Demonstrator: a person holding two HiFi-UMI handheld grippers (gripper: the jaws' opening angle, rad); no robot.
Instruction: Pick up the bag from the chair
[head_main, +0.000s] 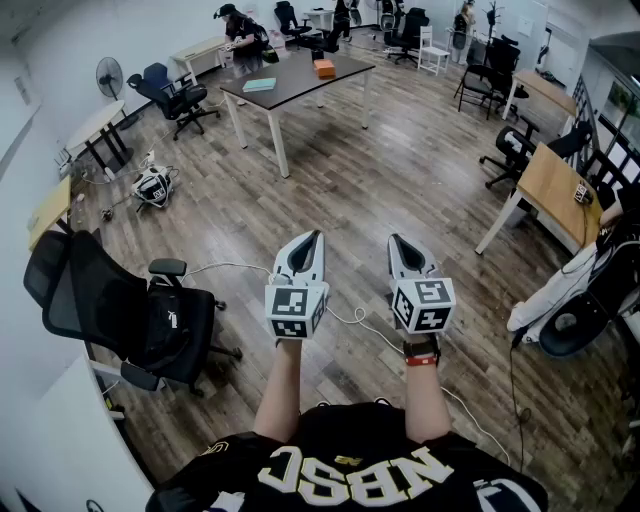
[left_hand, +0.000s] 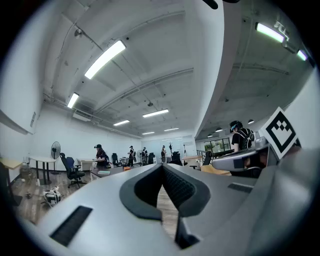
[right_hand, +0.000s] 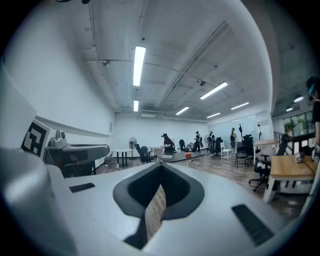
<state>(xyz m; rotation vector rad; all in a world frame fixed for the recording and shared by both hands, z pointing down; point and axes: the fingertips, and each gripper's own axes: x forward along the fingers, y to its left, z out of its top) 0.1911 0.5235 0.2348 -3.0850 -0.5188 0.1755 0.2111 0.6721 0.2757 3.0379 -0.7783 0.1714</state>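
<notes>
A black bag (head_main: 166, 322) rests on the seat of a black mesh office chair (head_main: 82, 290) at the left of the head view. Both grippers are held out over the wood floor, to the right of the chair and well apart from it. My left gripper (head_main: 315, 238) is shut with nothing in it, its jaws meeting at the tip (left_hand: 162, 165). My right gripper (head_main: 393, 241) is also shut and empty, tips together (right_hand: 160, 165). Neither gripper view shows the bag or the chair.
A white cable (head_main: 230, 266) runs across the floor from the chair past my feet. A dark table (head_main: 300, 78) stands ahead, a wooden desk (head_main: 558, 186) to the right. Other office chairs (head_main: 176, 96) and people are farther back. A white surface (head_main: 60, 440) borders the lower left.
</notes>
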